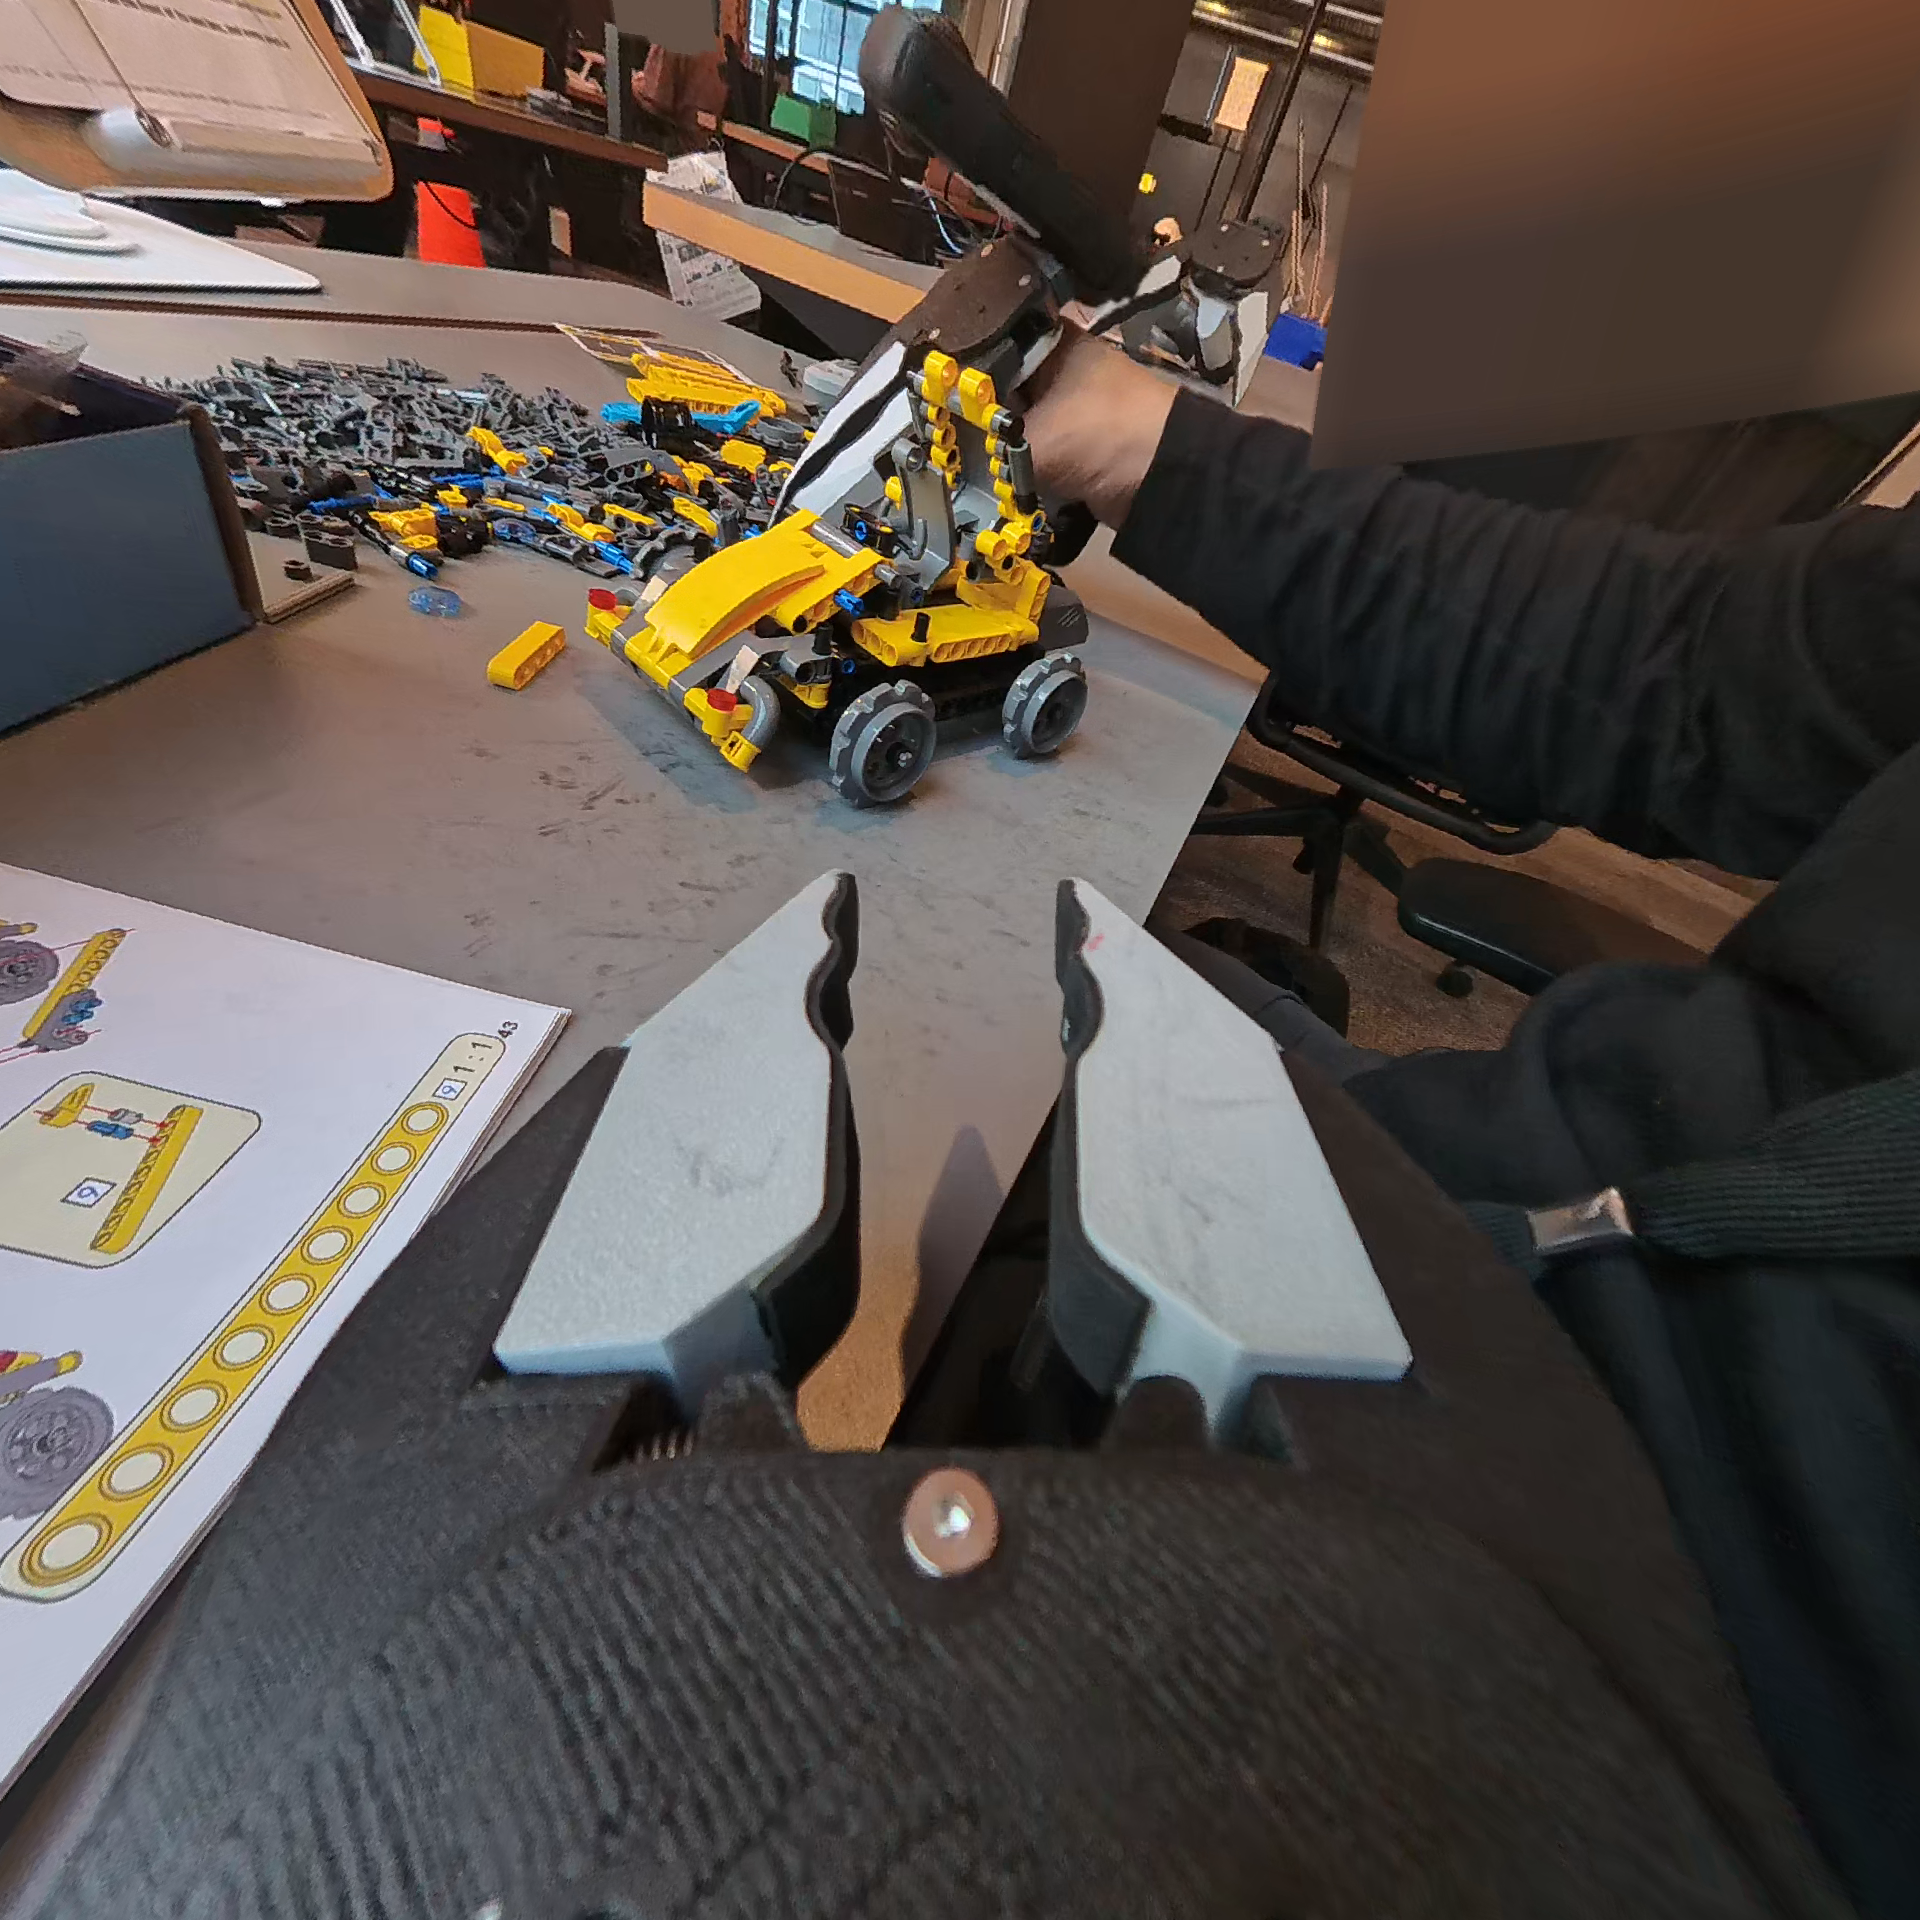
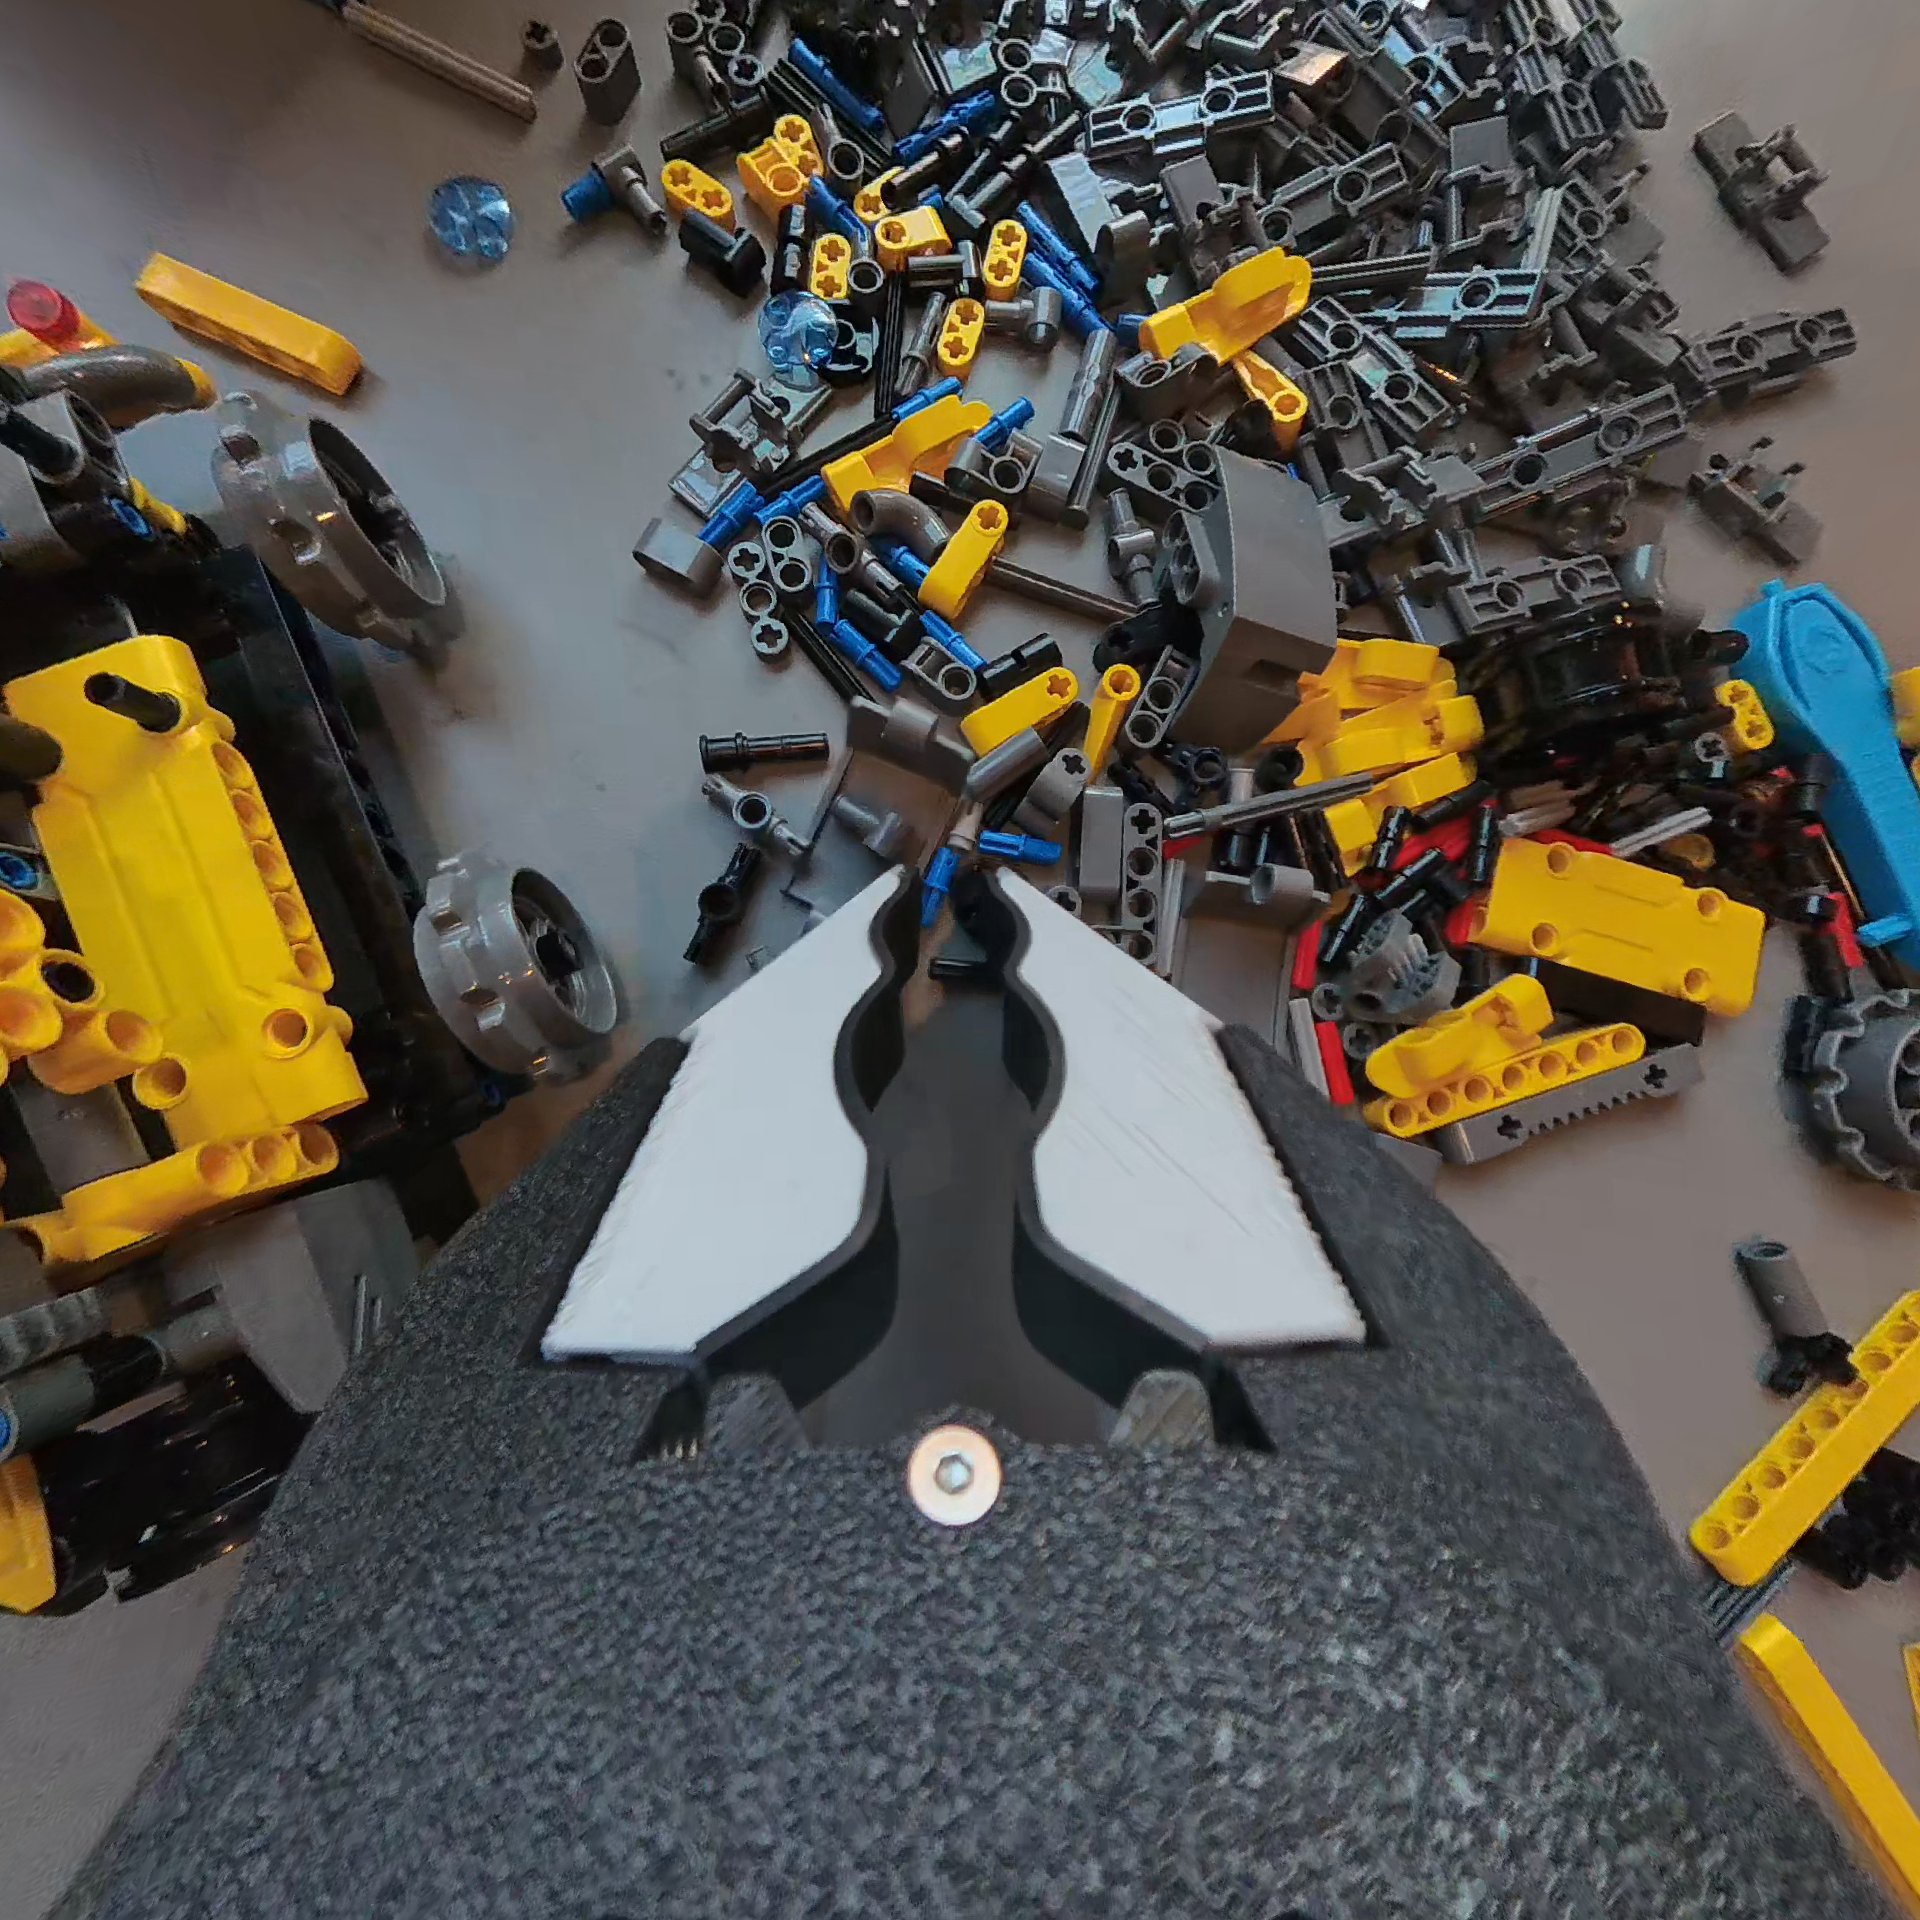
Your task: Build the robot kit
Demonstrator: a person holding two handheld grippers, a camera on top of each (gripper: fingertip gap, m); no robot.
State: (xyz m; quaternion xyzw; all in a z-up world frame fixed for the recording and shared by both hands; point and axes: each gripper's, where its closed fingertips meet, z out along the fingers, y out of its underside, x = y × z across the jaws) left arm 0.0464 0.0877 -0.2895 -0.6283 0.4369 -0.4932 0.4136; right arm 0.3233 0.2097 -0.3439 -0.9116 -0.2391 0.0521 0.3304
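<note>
My left gripper (image 1: 956,904) is open and empty, low over the near edge of the grey table (image 1: 416,790). Ahead of it stands a part-built yellow and black toy vehicle (image 1: 831,623) on grey wheels. My right gripper (image 2: 954,885) points down at the near edge of a pile of loose building pieces (image 2: 1195,468). Its jaws stand a narrow gap apart, and a small blue pin (image 2: 940,871) lies at the tips; I cannot tell if it touches them. The vehicle (image 2: 177,883) sits to its left. The right gripper also shows in the left wrist view (image 1: 831,457), behind the vehicle, in a person's hand.
An open instruction booklet (image 1: 208,1195) lies at the near left. A grey box (image 1: 104,561) stands at the left edge. A loose yellow beam (image 1: 527,654) lies by the vehicle. A blue tool (image 2: 1839,727) lies at the pile's right. An office chair (image 1: 1455,894) stands beyond the table's right edge. My hands' fingertips stand some 30 cm from each other. It is some 15 cm from my right tips to the loose yellow beam (image 1: 527,654). Look for it in the right wrist view (image 2: 230,316) too.
</note>
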